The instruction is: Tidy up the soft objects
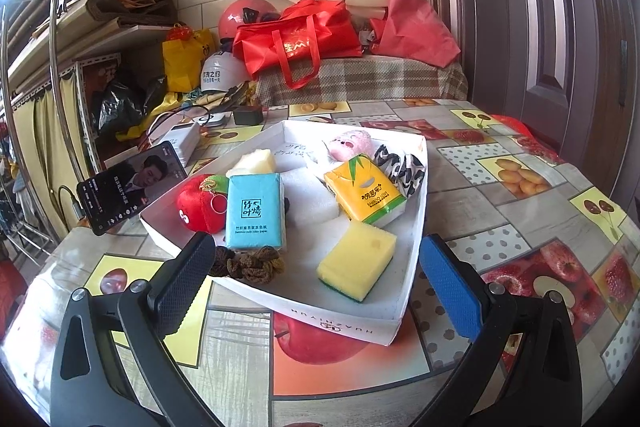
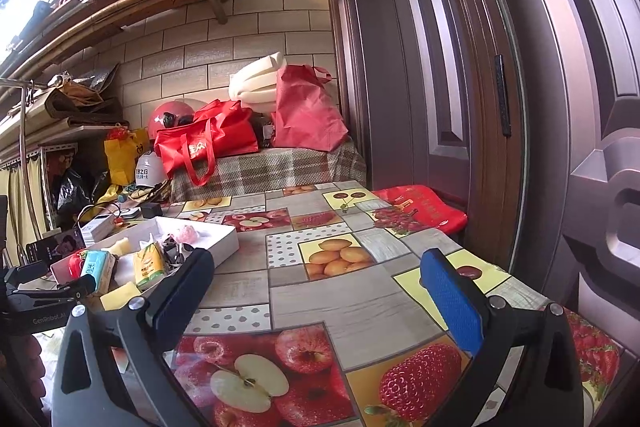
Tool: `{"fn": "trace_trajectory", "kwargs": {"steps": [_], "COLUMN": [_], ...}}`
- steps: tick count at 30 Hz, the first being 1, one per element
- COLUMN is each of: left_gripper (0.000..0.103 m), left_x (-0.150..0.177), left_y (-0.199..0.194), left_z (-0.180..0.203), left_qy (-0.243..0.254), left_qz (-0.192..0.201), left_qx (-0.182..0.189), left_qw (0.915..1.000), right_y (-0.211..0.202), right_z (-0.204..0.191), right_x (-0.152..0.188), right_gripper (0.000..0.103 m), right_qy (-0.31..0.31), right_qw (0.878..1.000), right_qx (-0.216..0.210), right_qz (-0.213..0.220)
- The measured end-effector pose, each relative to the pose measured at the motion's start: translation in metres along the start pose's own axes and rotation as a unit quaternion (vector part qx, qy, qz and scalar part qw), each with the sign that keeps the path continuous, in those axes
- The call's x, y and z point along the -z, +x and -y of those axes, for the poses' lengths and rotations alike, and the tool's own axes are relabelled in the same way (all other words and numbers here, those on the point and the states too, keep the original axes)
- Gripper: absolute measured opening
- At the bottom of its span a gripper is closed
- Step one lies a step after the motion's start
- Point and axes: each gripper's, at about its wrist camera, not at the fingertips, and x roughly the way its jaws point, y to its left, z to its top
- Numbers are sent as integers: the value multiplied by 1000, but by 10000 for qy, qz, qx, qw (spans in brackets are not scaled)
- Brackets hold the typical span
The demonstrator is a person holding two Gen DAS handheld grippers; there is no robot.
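A white cardboard tray (image 1: 396,267) on the fruit-print table holds several soft things: a yellow sponge (image 1: 358,259), a blue tissue pack (image 1: 254,213), a yellow tissue pack (image 1: 364,193), a red plush (image 1: 198,205), a brown scrunchie (image 1: 252,263), a white foam block (image 1: 310,199), a pink plush (image 1: 352,145) and a black-and-white cloth (image 1: 402,167). My left gripper (image 1: 316,279) stands open over the tray's near edge, nothing between its fingers. My right gripper (image 2: 320,287) is open above bare table, right of the tray (image 2: 224,241).
A phone (image 1: 128,187) playing video leans left of the tray, with a white box (image 1: 180,141) and charger cables behind it. Red bags (image 1: 300,39) and helmets sit on a plaid-covered bench beyond the table. A door (image 2: 520,87) stands close on the right.
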Motion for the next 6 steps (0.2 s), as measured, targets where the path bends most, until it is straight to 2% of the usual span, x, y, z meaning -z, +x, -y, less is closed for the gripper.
{"fn": "trace_trajectory", "kwargs": {"steps": [6], "left_gripper": [103], "left_x": [1], "left_y": [1], "left_z": [1], "left_qy": [-11], "left_qz": [-13], "left_qx": [18], "left_qw": [10000], "right_y": [0], "right_z": [1], "right_x": [0], "right_gripper": [103], "right_qy": [-7], "right_qw": [10000], "right_qx": [3], "right_qz": [2]}}
